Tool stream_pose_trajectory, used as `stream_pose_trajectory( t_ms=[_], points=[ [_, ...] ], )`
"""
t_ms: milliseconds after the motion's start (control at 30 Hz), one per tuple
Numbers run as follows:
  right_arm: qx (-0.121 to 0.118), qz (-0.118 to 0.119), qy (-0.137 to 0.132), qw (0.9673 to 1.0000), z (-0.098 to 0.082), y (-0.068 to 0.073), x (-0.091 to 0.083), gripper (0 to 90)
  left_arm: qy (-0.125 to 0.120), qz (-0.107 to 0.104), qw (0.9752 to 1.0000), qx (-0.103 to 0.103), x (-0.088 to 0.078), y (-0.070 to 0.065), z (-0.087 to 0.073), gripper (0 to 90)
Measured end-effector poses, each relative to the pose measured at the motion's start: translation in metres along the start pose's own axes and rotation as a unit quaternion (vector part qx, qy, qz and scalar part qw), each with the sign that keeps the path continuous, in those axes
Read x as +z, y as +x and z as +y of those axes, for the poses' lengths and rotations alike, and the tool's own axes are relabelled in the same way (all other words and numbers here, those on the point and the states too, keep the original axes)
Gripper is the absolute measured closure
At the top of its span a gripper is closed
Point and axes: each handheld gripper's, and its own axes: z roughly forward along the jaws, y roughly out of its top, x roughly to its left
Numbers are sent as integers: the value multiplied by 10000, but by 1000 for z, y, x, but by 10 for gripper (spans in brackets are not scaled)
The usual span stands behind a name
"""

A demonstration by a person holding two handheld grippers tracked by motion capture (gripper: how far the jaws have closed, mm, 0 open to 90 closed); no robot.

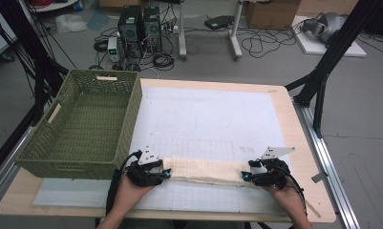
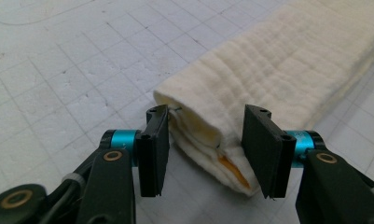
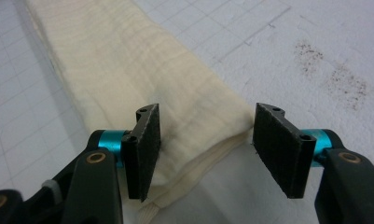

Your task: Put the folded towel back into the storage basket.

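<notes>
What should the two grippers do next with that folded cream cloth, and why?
Probably close both pairs of jaws on the cloth's ends. The folded cream cloth lies flat on the white mat. The left gripper and right gripper each straddle one end with the jaws open, so neither has pinched it yet. The green basket beside it looks like the destination.

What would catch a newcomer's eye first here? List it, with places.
A long folded cream cloth lies along the near edge of the table, with the left claw at one end and the right claw at the other, jaws apart around the folds. A big green woven basket stands at the table's left.
</notes>
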Motion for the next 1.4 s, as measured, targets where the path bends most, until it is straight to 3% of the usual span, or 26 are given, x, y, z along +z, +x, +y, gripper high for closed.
stream_pose_trajectory(
  t_ms=[133,200,300,400,500,567,700,900,967,1033,1100,1200,1333,1400],
  points=[
    [5,-19,13,10000,0,1,0,431,6,-18,10000,-28,-1,1,0,589],
    [-58,-26,21,10000,0,2,1,476,35,-16,10000,-83,-1,1,1,641],
    [-78,80,51,9999,1,4,1,568,56,-5,10000,12,-1,-4,1,736],
    [-7,381,45,9993,1,4,2,741,55,81,9999,98,-1,-8,2,799],
    [-91,558,76,9984,3,4,4,785,78,176,9998,64,-5,-9,2,822],
    [-167,608,100,9980,6,2,4,793,71,275,9996,45,-9,-9,0,825],
    [-338,492,-7,9982,22,-1,9,793,14,563,9984,27,-21,-13,-2,825],
    [-552,455,33,9974,58,-6,34,789,41,722,9973,-148,-38,-11,-15,823],
    [-570,473,76,9972,61,-8,45,754,30,705,9974,-146,-40,-12,-19,806],
    [-471,434,188,9978,59,-10,52,628,-71,710,9973,-172,-44,-11,-20,734],
    [-278,361,37,9990,58,-13,47,570,-200,753,9968,-152,-49,-11,-18,666],
    [-270,194,-374,9987,60,-9,29,524,-367,766,9964,-77,-56,-11,-14,609],
    [-355,235,-506,9978,60,3,19,543,-491,711,9962,55,-57,-12,-9,580],
    [-407,379,-549,9969,59,9,21,606,-525,610,9966,144,-56,-13,-6,581]
  ],
)
